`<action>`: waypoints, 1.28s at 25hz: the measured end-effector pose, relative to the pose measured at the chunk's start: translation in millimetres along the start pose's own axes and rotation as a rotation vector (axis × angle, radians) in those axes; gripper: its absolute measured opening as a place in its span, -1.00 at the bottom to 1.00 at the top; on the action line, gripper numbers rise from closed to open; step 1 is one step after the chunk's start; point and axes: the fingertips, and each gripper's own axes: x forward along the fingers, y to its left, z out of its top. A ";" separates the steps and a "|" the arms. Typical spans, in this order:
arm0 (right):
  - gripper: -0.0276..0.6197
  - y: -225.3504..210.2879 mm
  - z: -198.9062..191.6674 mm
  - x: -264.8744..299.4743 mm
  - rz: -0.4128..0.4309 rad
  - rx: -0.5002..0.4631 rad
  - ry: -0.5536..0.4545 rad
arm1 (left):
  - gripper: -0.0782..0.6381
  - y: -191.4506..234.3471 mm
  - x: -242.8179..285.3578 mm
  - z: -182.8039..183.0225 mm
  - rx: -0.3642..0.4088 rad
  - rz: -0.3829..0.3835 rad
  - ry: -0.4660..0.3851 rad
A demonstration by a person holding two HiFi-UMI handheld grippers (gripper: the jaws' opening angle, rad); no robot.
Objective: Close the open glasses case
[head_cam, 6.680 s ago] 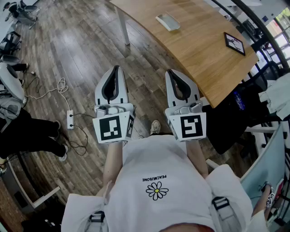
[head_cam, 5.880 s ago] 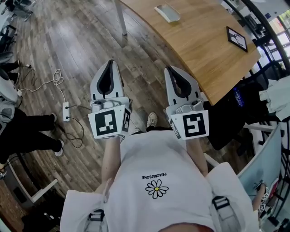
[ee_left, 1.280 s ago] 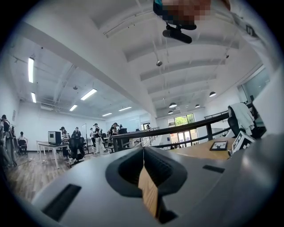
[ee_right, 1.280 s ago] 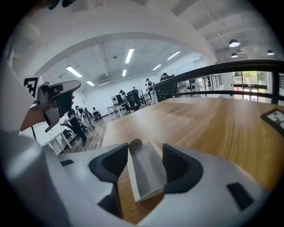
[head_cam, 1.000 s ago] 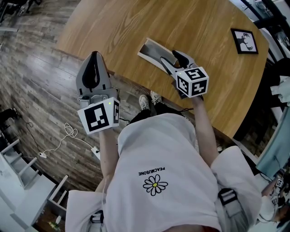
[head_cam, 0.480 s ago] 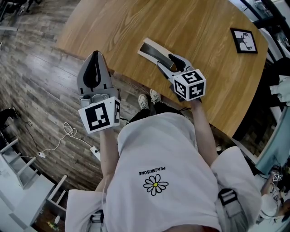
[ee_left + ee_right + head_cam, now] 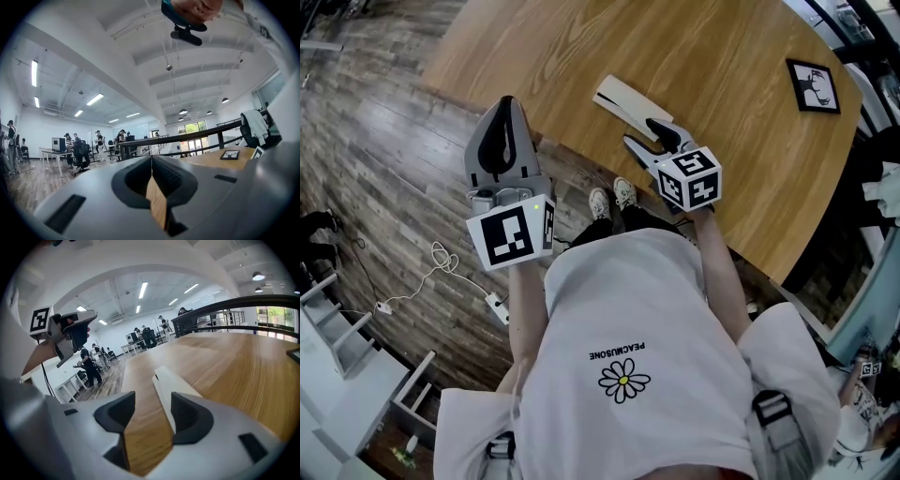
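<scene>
The glasses case (image 7: pixel 631 99) lies on the wooden table (image 7: pixel 722 47) near its front edge, a long white box with its lid down; only a thin dark slit shows at its far end in the right gripper view. My right gripper (image 7: pixel 651 139) stands open just short of the case's near end, low over the wood. In that view the case (image 7: pixel 169 385) runs away from the right jaw and nothing sits between the jaws (image 7: pixel 150 401). My left gripper (image 7: pixel 508 105) is shut and empty, held at the table's edge to the left. Its jaws (image 7: pixel 151 161) point level across the room.
A small black picture frame (image 7: pixel 813 85) stands on the table at the far right. Wood floor (image 7: pixel 384 122) with a white cable and power strip (image 7: pixel 495 306) lies left of the table. Several people and desks are far off in the room.
The case's dark inside showed half a second ago; now its lid is down and only white shows. My right gripper drew back toward me from the case. The left gripper shifted slightly forward.
</scene>
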 end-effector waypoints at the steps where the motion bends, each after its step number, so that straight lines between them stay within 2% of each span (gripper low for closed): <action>1: -0.19 0.7 -2.6 1.2 0.003 -0.002 0.007 | -0.73 1.4 -1.1 0.1 0.003 0.004 -0.001; 9: -0.19 -0.8 -14.0 8.1 0.003 0.008 0.035 | -0.73 10.6 -9.9 4.9 0.009 0.038 -0.021; 14: -0.19 -2.4 8.5 6.6 -0.015 -0.016 -0.011 | -0.73 8.5 -11.5 6.9 0.009 0.035 -0.027; 17: -0.19 -9.2 50.4 -3.2 -0.051 -0.053 -0.099 | -0.73 6.0 -12.4 11.6 0.008 0.033 -0.038; 19: -0.21 -13.5 86.6 -15.4 -0.111 -0.106 -0.163 | -0.73 5.4 -13.7 14.5 0.007 0.033 -0.046; 20: -0.26 -16.1 104.3 -22.1 -0.161 -0.143 -0.191 | -0.73 5.6 -14.1 15.7 0.004 0.035 -0.051; 23: -0.64 -11.9 150.7 -45.0 -0.273 -0.244 -0.301 | -0.73 4.7 -15.0 19.7 -0.013 0.038 -0.066; 24: -0.72 -4.6 163.0 -53.8 -0.279 -0.264 -0.348 | -0.73 2.9 -15.3 21.7 -0.019 0.034 -0.072; 27: -0.72 24.8 189.1 -82.2 -0.275 -0.315 -0.487 | -0.73 -4.1 -17.6 29.9 -0.017 0.014 -0.097; 30: -0.73 58.0 201.7 -109.6 -0.272 -0.401 -0.608 | -0.73 -11.4 -19.7 38.4 -0.020 0.001 -0.129; 32: -0.76 77.4 204.4 -119.4 -0.254 -0.422 -0.655 | -0.73 -16.1 -19.4 42.9 -0.030 -0.006 -0.140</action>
